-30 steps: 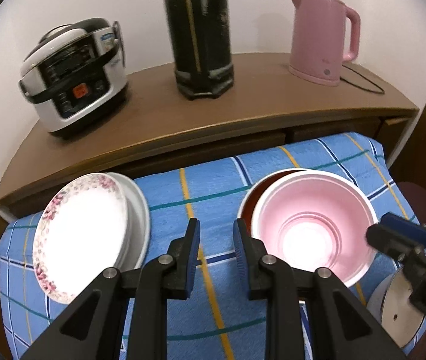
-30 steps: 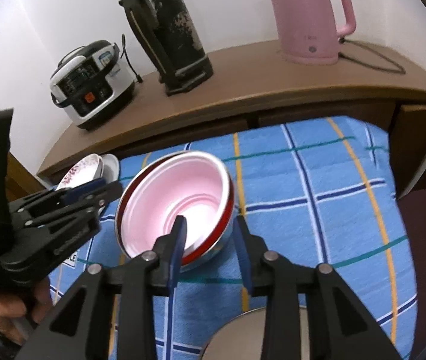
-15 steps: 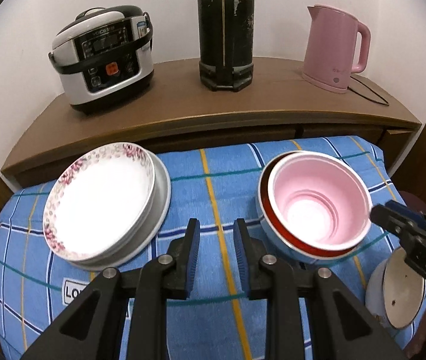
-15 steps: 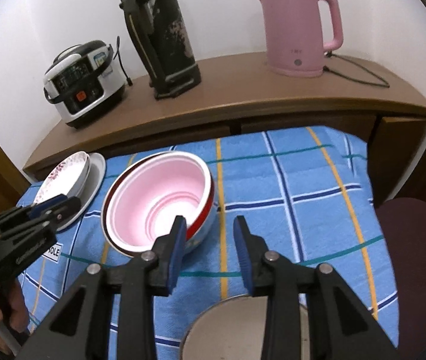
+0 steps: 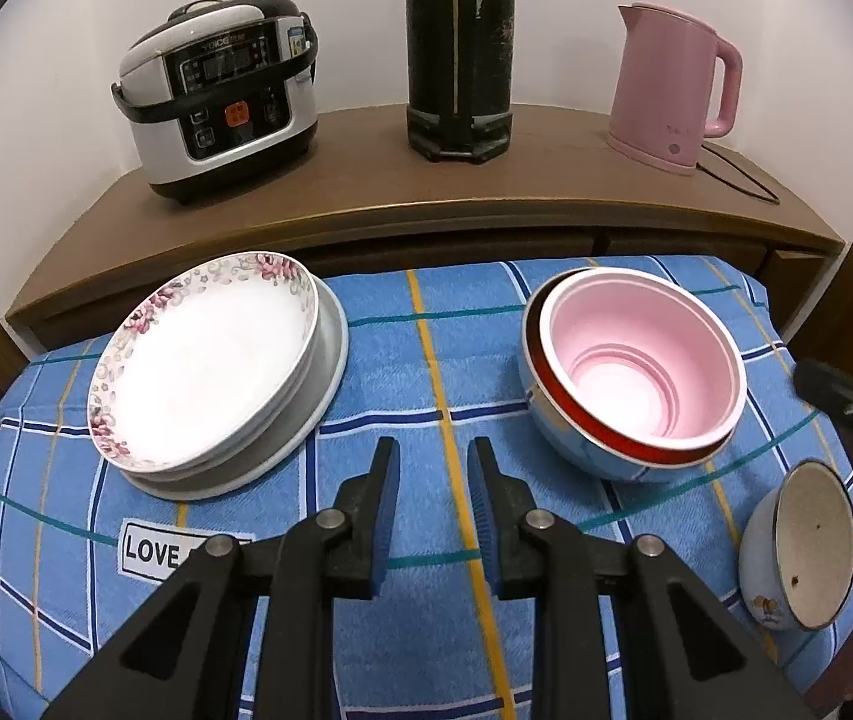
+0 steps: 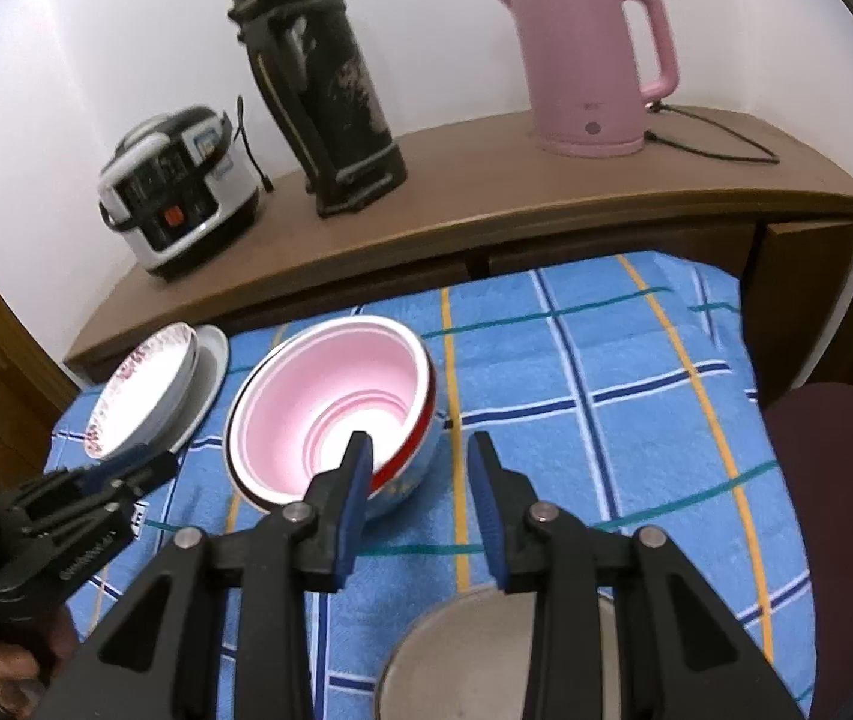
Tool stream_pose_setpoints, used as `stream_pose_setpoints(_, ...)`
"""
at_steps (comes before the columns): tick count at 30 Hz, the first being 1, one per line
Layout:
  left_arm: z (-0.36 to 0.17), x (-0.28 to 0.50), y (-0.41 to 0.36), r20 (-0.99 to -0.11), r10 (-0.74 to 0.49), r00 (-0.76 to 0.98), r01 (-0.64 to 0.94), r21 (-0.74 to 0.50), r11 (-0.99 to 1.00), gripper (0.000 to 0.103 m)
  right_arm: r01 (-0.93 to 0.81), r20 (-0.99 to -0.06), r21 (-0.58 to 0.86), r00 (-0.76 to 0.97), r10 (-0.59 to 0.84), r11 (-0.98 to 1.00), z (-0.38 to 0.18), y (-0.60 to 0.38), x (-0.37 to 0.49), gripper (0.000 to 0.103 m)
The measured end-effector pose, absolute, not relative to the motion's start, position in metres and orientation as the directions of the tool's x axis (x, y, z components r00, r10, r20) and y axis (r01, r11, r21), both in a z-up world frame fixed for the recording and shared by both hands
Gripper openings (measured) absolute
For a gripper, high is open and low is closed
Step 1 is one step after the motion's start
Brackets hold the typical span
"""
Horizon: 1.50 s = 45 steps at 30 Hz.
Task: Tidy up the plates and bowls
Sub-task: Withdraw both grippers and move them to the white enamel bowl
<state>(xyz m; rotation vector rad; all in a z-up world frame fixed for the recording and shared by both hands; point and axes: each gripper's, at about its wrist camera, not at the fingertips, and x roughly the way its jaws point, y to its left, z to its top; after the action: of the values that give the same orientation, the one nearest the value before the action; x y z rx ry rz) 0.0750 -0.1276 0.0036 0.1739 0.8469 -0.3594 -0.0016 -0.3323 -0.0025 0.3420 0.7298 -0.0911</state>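
A floral-rimmed plate (image 5: 204, 360) lies tilted on a plain white plate (image 5: 333, 354) at the left of the blue checked cloth. To the right, a pink bowl (image 5: 642, 360) nests in a red-lined bowl with a blue outside (image 5: 570, 450). A small enamel bowl (image 5: 804, 546) stands near the right front. My left gripper (image 5: 432, 456) hovers over bare cloth between plates and bowls, jaws slightly apart, nothing in them. My right gripper (image 6: 420, 450) is just in front of the pink bowl (image 6: 336, 396), also open and empty, with the small bowl (image 6: 486, 648) below it.
Behind the cloth (image 5: 438, 372) runs a wooden sideboard (image 5: 366, 198) with a rice cooker (image 5: 222, 96), a black thermos (image 5: 459, 48) and a pink kettle (image 5: 672, 84) with its cord. A dark red seat (image 6: 834, 480) is at the right.
The left gripper has drawn back from the dishes and swung level, so plates and bowls sit farther off. The right gripper shifted slightly. Both jaws kept the same gap.
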Motion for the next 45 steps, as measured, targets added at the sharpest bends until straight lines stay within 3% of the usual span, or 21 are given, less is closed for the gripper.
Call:
stream_pose_setpoints(12,0.003,0.048,-0.134,-0.750,-0.294,0.593,0.417,-0.026,0.908,0.026,0.292,-0.571,0.322,0.819,-0.061,0.900,0.015,-0.361,-0.093,0.034)
stream_pose_setpoints(18,-0.001,0.032,-0.140,-0.748,-0.295,0.595,0.429,-0.015,0.903,0.027,0.312,-0.569,0.345,0.819,-0.068,0.885,0.009,-0.363,-0.118,0.042)
stream_pose_setpoints(45,-0.002,-0.026,-0.152,-0.727,-0.302,0.617,0.473,0.035,0.881,0.028,0.313,-0.558,0.366,0.828,-0.063,0.876,-0.006,-0.342,-0.178,0.044)
